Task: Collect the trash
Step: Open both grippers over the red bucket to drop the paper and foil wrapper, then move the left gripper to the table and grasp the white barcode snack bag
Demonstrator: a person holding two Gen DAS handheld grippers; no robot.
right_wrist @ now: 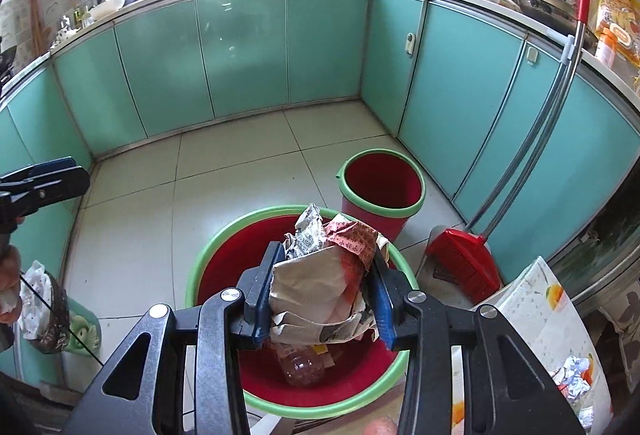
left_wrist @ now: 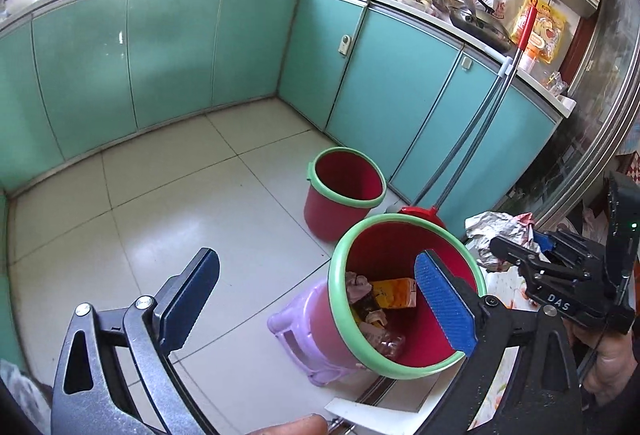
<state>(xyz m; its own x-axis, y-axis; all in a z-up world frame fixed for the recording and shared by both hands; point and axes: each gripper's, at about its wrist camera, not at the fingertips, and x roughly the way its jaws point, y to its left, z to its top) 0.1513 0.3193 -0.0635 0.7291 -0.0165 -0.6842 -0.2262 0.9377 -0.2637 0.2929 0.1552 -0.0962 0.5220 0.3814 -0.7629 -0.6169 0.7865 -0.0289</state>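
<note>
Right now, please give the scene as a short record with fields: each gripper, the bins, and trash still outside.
left gripper: open, empty
right gripper: shut on crumpled paper, above near bin
near bin: on purple stool; holds bottle, carton
far bin: on floor, looks empty
trash outside: paper wad on tablecloth
</note>
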